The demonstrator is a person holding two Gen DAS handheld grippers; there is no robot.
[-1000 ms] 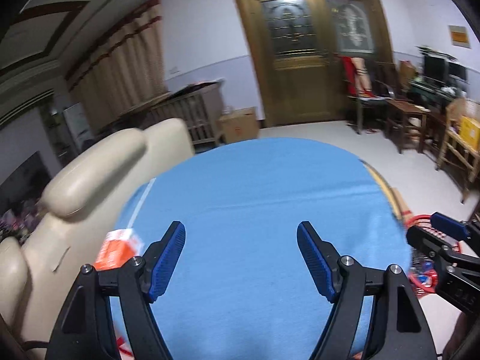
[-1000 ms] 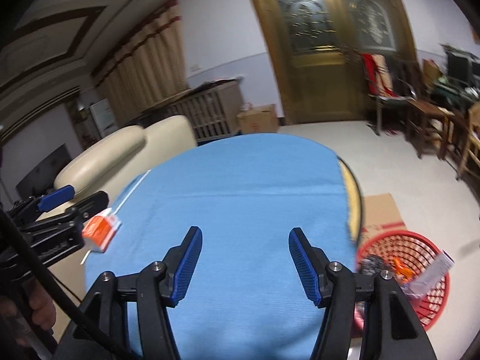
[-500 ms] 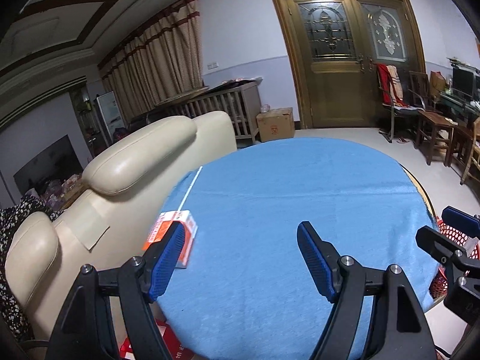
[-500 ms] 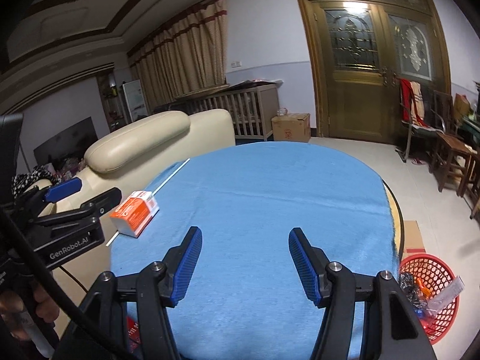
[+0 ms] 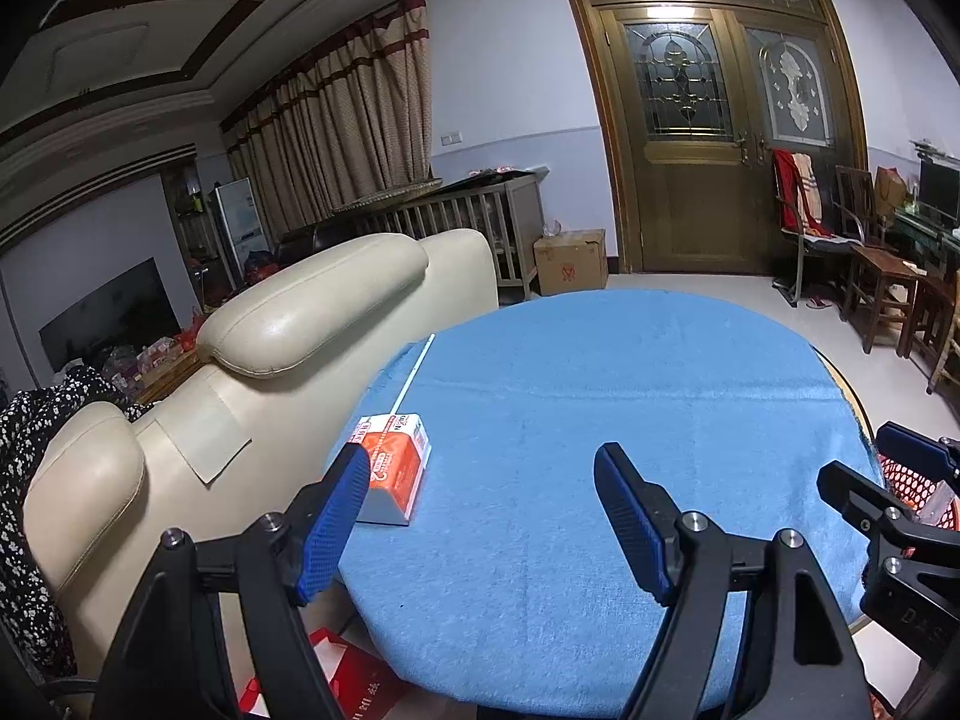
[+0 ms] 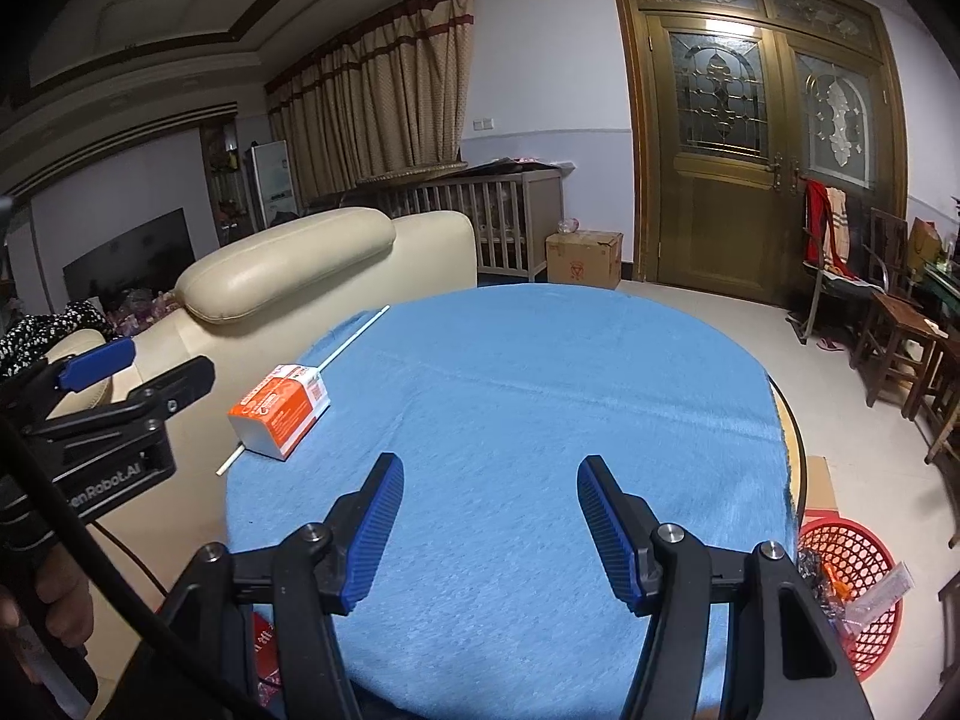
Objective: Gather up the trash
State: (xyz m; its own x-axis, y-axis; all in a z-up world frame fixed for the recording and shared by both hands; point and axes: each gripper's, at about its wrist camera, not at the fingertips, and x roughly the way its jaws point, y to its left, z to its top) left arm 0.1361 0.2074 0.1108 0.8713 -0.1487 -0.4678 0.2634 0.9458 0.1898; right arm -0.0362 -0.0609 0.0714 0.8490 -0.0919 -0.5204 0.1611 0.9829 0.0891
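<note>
The orange-and-white carton [image 6: 279, 418] is what you have left to clear: it lies on its side near the left edge of the round table's blue cloth [image 6: 540, 396], with a thin white stick [image 6: 351, 339] running along that same edge, one end poking out from beside or under the carton; which of the two, the views do not settle. Both are loose, and nothing is gripping them. Your left gripper [image 5: 480, 516] hovers just short of the carton with its blue pads standing apart and empty, the left pad nearly level with the carton's near corner in its own view. Your right gripper [image 6: 489, 531] hangs over bare cloth toward the middle, jaws likewise apart and holding nothing. So you look to be in the approach stage of a pickup, with the left side the natural one to take it. Next, line the carton up between the left pads, come down across its narrower faces and close; the box looks light and may slide on the cloth toward the cream sofa [image 5: 336, 312]. The red basket [image 6: 852, 588] on the floor to the right already holds some scraps and is the likely drop point.
</note>
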